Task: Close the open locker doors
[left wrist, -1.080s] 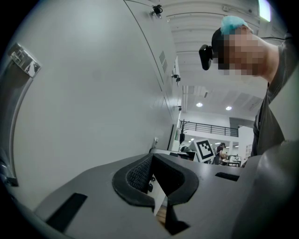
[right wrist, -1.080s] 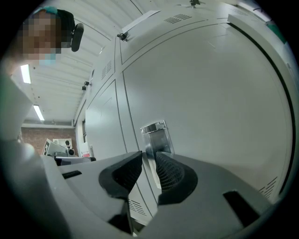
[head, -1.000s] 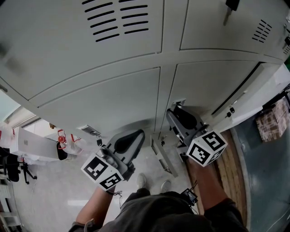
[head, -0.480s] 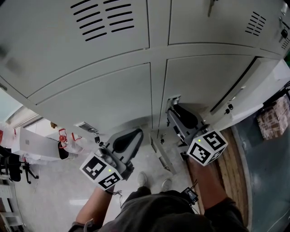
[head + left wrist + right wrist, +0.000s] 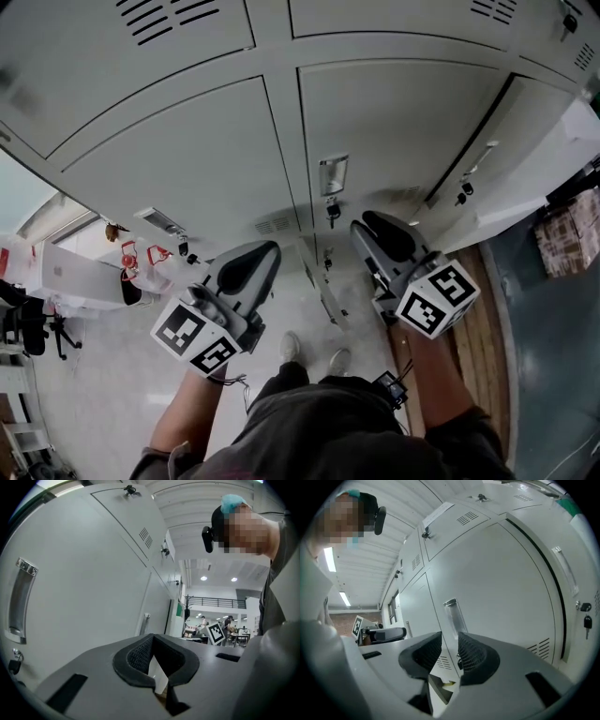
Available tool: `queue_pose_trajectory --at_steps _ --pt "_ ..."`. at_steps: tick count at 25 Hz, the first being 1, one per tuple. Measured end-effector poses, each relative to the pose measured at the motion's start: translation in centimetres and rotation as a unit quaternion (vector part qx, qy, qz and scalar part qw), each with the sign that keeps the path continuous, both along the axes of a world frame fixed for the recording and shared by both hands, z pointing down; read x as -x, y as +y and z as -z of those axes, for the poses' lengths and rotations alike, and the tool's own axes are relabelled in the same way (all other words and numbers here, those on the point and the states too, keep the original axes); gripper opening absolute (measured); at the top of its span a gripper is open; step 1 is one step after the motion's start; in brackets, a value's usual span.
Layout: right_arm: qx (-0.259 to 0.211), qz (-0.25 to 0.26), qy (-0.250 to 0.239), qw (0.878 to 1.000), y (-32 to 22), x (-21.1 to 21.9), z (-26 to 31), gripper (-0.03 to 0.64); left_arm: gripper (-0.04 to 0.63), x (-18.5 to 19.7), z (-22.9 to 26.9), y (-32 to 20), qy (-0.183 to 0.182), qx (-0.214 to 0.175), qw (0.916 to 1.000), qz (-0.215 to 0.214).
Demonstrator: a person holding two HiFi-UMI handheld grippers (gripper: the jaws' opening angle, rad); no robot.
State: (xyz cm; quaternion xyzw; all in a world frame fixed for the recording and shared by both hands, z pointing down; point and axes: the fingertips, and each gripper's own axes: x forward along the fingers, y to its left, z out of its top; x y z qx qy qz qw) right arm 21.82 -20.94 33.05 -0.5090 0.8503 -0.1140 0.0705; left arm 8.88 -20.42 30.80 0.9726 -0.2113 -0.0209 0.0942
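Locker bank: pale grey sheet-metal lockers (image 5: pixel 187 178), ahead of both our sets of fingers.
Ajar door: pale grey metal locker door (image 5: pixel 506 159), a dark gap along its edge; right of our right fingers, apart from them.
Shut door: grey metal door (image 5: pixel 487 573) with recessed chrome handle (image 5: pixel 452 613), seen through our right fingers' gap.
Right gripper (image 5: pixel 449 651): jaws partly apart, holding nothing.
Left gripper (image 5: pixel 152 638): tips together, holding nothing.
Key: small dark key (image 5: pixel 586 619) on the ajar door, well right of our right fingers.

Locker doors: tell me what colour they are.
The locker doors are plain pale grey, with no pattern. The head view shows this best.
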Motion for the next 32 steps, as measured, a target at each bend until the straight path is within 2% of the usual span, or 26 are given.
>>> queue_pose_trajectory --at_steps 4,9,19,26,32 --pt "0.019 0.019 -0.003 1.0 3.1 -0.3 -1.7 0.088 0.008 -0.7 -0.6 3.2 -0.003 0.006 1.0 -0.001" --pt "0.039 0.04 -0.01 0.998 6.0 0.0 -3.9 0.088 0.008 -0.7 -2.0 6.4 0.002 0.032 0.9995 0.004" --pt "0.078 0.029 -0.012 0.996 10.3 1.5 -8.5 0.089 0.008 1.1 -3.5 9.6 -0.008 0.042 0.9991 -0.005" --pt "0.114 -0.015 -0.007 0.993 12.6 3.7 -12.1 0.104 0.008 5.0 -4.8 11.0 -0.006 0.051 0.9981 -0.032" --pt "0.123 -0.091 -0.001 0.988 14.7 5.6 -13.2 0.107 0.009 9.9 -5.2 11.6 -0.002 0.054 0.9964 -0.066"
